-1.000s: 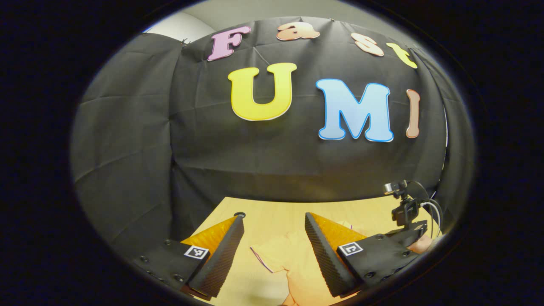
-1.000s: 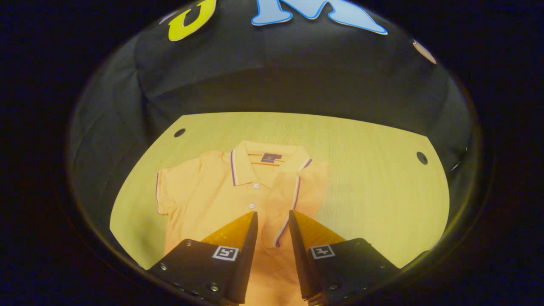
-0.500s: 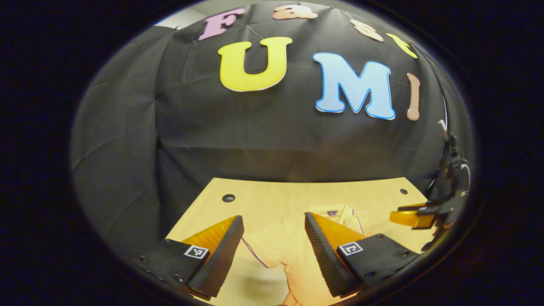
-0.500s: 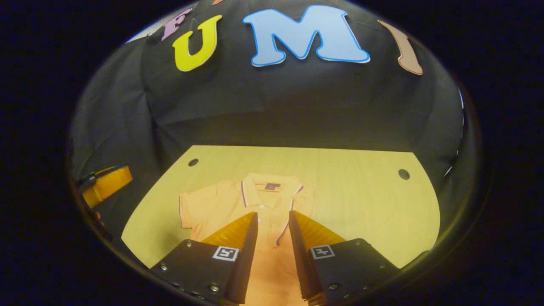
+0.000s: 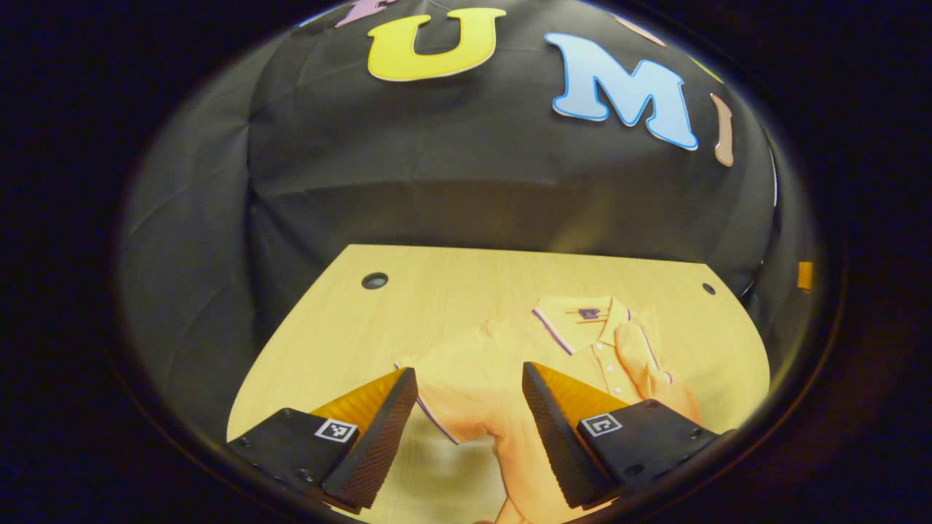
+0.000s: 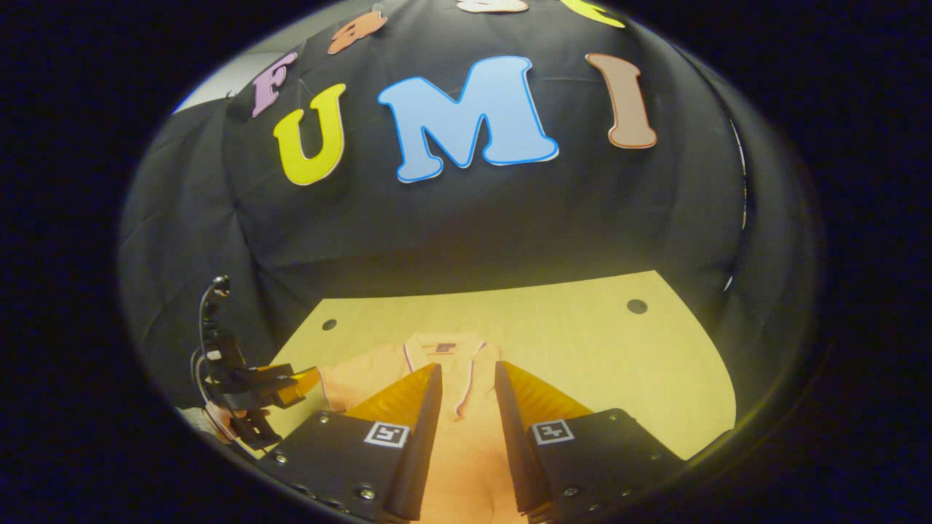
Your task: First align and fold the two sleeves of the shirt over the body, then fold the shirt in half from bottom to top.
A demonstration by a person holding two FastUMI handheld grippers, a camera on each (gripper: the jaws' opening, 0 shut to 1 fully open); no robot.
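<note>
While the orange polo shirt (image 5: 510, 378) lies flat on the pale wooden worktop (image 5: 437, 291), collar towards the black cloth wall, one of its sleeves already rests across the chest: the right sleeve (image 5: 641, 356), folded inward beside the button placket. The left sleeve (image 5: 444, 393) is spread out to the side, its trimmed hem lying on bare wood. That, I would judge, is why the left gripper (image 5: 470, 415) hangs just above that sleeve with its fingers parted wide and nothing between them; the hem sits in the gap, so it looks lined up to come down and pinch the cuff.

The right gripper (image 6: 466, 422) is held higher and nearer the bottom of the shirt, looking up the line of the placket towards the collar (image 6: 444, 348). Its fingers stand a narrow way apart and grasp nothing; the cloth seen between them is well below. In its view the left gripper (image 6: 298, 378) shows at the left edge, a hand beneath it. Judging by this, the second sleeve fold is the step in hand, and the bottom-to-top fold is not yet begun.
</note>
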